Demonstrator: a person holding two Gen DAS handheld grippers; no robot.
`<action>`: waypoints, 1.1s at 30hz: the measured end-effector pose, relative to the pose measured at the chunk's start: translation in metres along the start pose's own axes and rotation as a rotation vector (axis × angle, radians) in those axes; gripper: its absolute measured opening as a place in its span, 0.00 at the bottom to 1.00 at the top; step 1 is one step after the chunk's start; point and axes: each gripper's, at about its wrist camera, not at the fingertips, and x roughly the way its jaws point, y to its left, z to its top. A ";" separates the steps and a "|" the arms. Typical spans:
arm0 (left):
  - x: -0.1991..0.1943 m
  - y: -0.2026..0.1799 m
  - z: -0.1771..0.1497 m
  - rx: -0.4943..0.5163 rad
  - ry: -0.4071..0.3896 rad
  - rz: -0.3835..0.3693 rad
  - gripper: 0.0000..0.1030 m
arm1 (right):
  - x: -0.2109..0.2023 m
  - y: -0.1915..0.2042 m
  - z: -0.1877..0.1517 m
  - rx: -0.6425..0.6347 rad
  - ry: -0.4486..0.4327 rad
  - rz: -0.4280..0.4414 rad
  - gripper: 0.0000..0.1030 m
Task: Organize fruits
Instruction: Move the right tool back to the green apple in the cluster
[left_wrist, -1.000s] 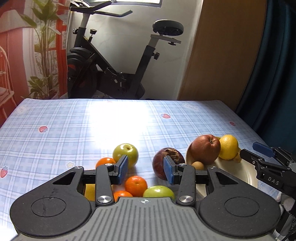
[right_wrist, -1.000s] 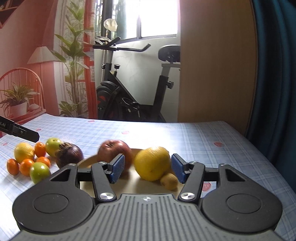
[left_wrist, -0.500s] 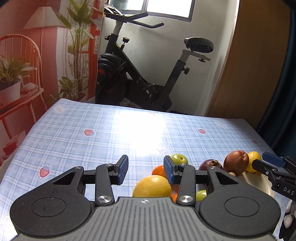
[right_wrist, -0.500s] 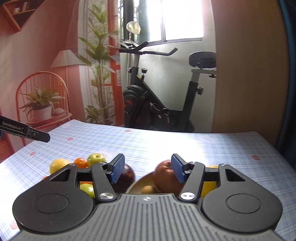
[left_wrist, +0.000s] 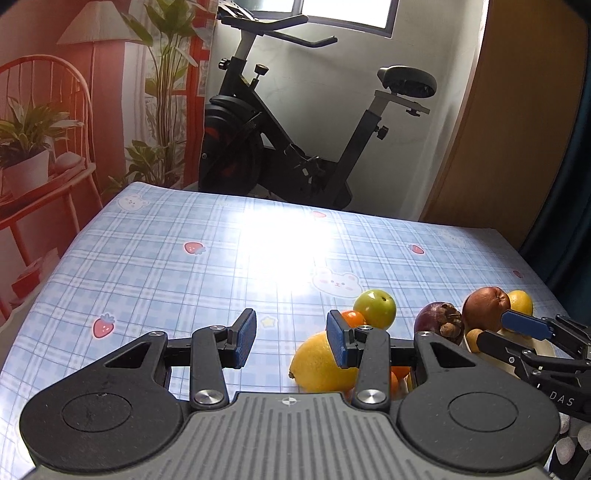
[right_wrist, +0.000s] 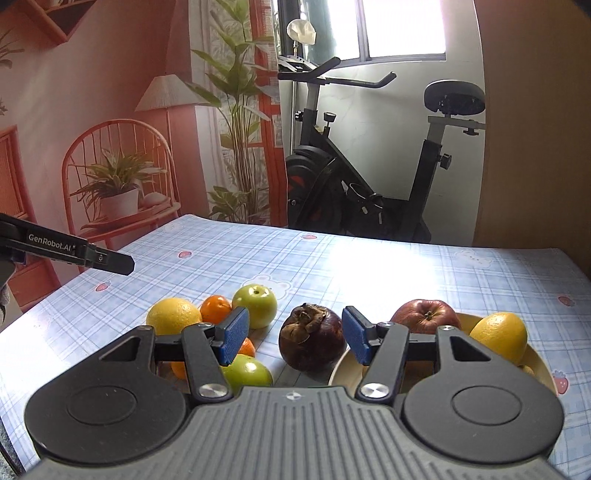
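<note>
Fruits (right_wrist: 309, 342) lay clustered on the table (right_wrist: 406, 273) as we held both left tongs (left_wrist: 291, 338) and right tongs (right_wrist: 295, 334) released, grasping nothing.

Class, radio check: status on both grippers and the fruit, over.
Left gripper and right gripper open, empty. Red apple and a lemon on plate; mangosteen beside it on the tablecloth. Nothing blocking.

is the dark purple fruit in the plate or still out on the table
Out. The dark purple fruit sits on the tablecloth just left of the plate, which holds the red apple.
</note>
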 end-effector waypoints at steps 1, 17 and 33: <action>0.001 -0.001 -0.001 -0.002 0.005 -0.003 0.43 | 0.001 0.000 -0.001 -0.001 0.006 0.001 0.58; 0.017 -0.009 -0.011 0.001 0.070 -0.116 0.42 | 0.021 0.026 -0.027 -0.095 0.107 0.086 0.57; 0.056 -0.052 -0.020 -0.059 0.247 -0.345 0.41 | 0.035 0.025 -0.043 -0.078 0.118 0.120 0.57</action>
